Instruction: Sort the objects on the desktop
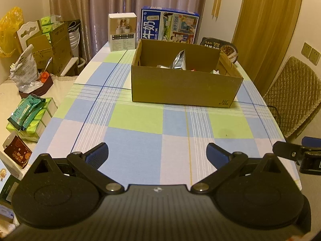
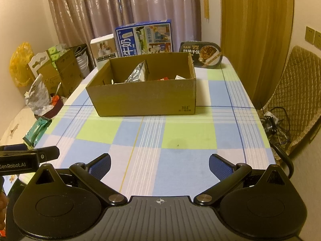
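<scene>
An open cardboard box (image 1: 184,88) (image 2: 144,98) stands on the checked tablecloth (image 1: 136,124) (image 2: 180,136). Inside it a silver foil pouch (image 1: 179,60) (image 2: 137,73) leans on a divider, with small red and white items beside it. My left gripper (image 1: 157,153) hovers open over the near part of the table, nothing between its blue pads. My right gripper (image 2: 159,165) is open too, equally far from the box and holding nothing. Each gripper shows at the edge of the other's view.
Behind the box stand a blue milk carton box (image 1: 170,25) (image 2: 144,38), a white product box (image 1: 122,32) and a black instant-rice tray (image 2: 201,54). A side table on the left holds green packets (image 1: 28,110) and bags. A padded chair (image 2: 295,100) stands right.
</scene>
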The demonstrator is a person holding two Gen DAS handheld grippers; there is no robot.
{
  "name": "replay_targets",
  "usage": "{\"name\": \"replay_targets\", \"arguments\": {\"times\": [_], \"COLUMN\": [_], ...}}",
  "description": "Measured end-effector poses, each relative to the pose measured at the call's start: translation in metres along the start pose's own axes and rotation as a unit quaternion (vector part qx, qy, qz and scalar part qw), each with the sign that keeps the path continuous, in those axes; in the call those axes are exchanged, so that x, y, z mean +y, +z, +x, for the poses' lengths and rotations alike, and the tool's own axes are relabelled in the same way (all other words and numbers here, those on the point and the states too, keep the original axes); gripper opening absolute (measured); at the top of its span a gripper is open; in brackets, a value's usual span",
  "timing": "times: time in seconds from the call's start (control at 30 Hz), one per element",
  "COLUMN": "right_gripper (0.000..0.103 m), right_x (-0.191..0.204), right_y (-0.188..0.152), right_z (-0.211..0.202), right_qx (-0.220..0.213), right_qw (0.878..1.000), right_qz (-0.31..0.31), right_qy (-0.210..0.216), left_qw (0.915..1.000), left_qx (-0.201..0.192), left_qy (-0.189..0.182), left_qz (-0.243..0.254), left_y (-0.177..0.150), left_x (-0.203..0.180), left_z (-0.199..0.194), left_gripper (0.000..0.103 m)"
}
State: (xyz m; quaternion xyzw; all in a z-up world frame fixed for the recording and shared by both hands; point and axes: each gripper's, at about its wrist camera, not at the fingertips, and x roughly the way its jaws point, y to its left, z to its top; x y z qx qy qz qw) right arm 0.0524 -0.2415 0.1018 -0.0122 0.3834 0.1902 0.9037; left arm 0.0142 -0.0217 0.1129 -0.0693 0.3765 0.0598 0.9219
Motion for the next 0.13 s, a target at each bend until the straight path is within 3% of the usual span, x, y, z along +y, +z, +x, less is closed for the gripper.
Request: {"name": "replay_targets", "arguments": {"times": [0.13], "right_gripper": [0.101], "right_x": [0.0011], "right_y": [-0.0020], "right_z": [0.0011], "right_qx": [0.002], "right_qw": [1.000], "right_qz": [-0.001], "right_qy": [-0.001], "left_qw": [0.9999], "left_qx": [-0.009], "left_qy": [-0.005], "left_qz": [0.002], "left_y": [-0.0003], "left_x": [0.0004], "left_z": [-0.0015], "left_gripper": [0.102]}}
